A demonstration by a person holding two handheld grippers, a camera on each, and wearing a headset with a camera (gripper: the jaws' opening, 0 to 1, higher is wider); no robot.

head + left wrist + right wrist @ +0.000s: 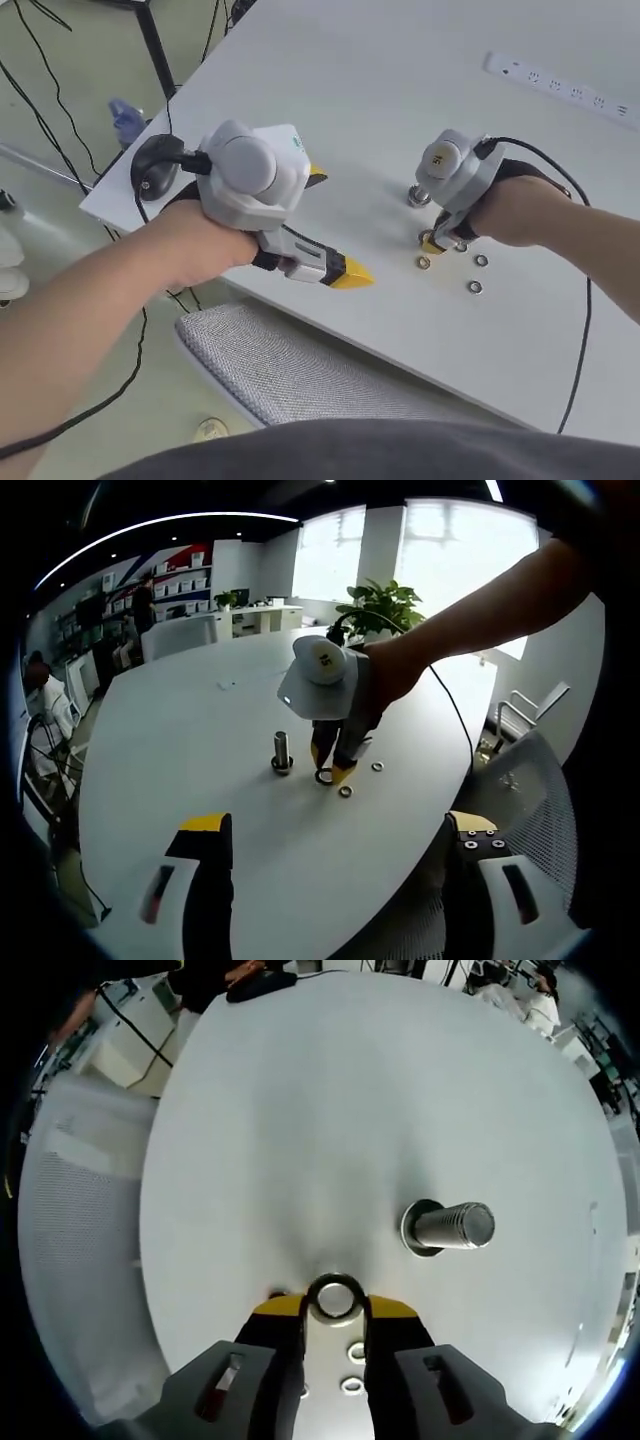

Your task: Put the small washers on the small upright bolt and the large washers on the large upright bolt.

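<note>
A large upright bolt [420,195] [282,752] [448,1227] stands on the white table [380,90]. Just in front of it, my right gripper [432,243] [335,770] [334,1310] points down at the tabletop, its yellow tips shut on a large washer [334,1297] [325,777]. Several small washers [475,287] [346,791] [357,1351] lie loose on the table close around that gripper. My left gripper [335,225] [340,880] hovers over the near table edge, open wide with nothing between its fingers.
A white power strip [560,85] lies at the table's far right. A grey mesh chair [290,370] [540,810] sits under the near edge. Black cables [580,330] trail from both grippers. A black rounded object [150,170] rests on the table's left corner.
</note>
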